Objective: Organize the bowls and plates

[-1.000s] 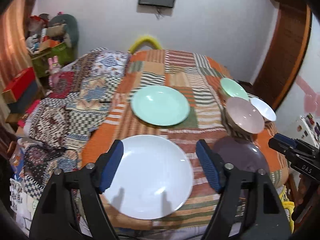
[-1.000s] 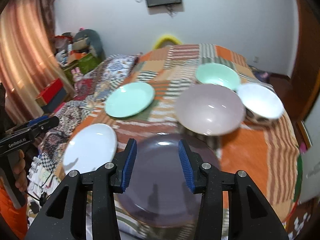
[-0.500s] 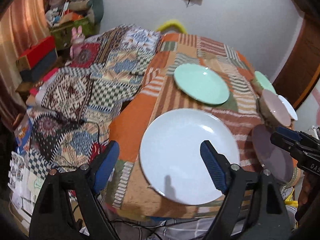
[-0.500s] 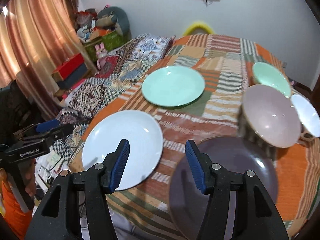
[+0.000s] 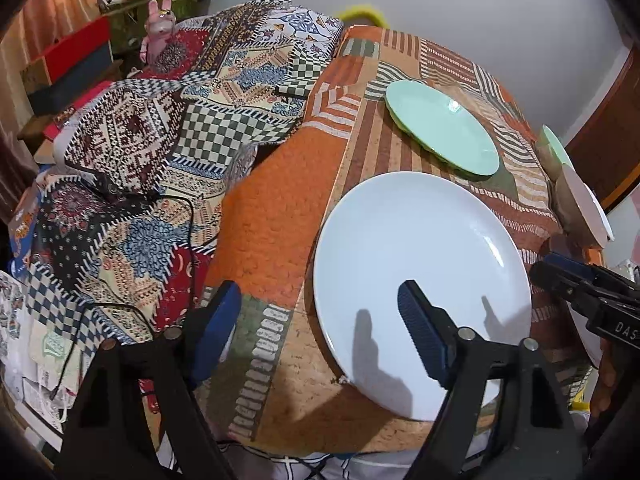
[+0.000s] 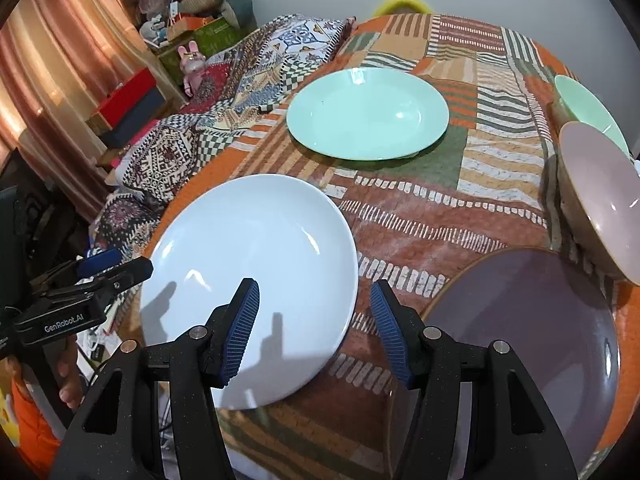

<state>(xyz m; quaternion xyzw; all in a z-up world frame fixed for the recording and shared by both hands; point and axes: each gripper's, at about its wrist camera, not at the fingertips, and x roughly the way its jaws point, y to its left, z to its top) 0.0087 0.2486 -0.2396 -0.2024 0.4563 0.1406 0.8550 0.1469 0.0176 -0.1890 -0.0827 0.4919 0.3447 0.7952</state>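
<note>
A white plate (image 5: pixel 420 280) (image 6: pixel 256 264) lies at the near left edge of the patchwork-covered table (image 6: pixel 420 208). A mint plate (image 5: pixel 440 128) (image 6: pixel 368 114) lies behind it. A purple plate (image 6: pixel 528 336) lies at the near right. A pink bowl (image 6: pixel 604 196) and a mint bowl (image 6: pixel 588 108) stand at the right edge. My left gripper (image 5: pixel 320 332) is open, low at the white plate's left rim, its right finger over the plate. My right gripper (image 6: pixel 316 324) is open above the white plate's right rim.
A patterned quilt (image 5: pixel 160 140) covers a bed left of the table. Boxes and toys (image 6: pixel 188 32) stand by the far wall, next to an orange curtain (image 6: pixel 48 80). A cable (image 5: pixel 188 220) trails over the quilt.
Both grippers have moved left and lower, from the purple plate and table middle toward the white plate. The left one now straddles the plate's left rim. Both stay open.
</note>
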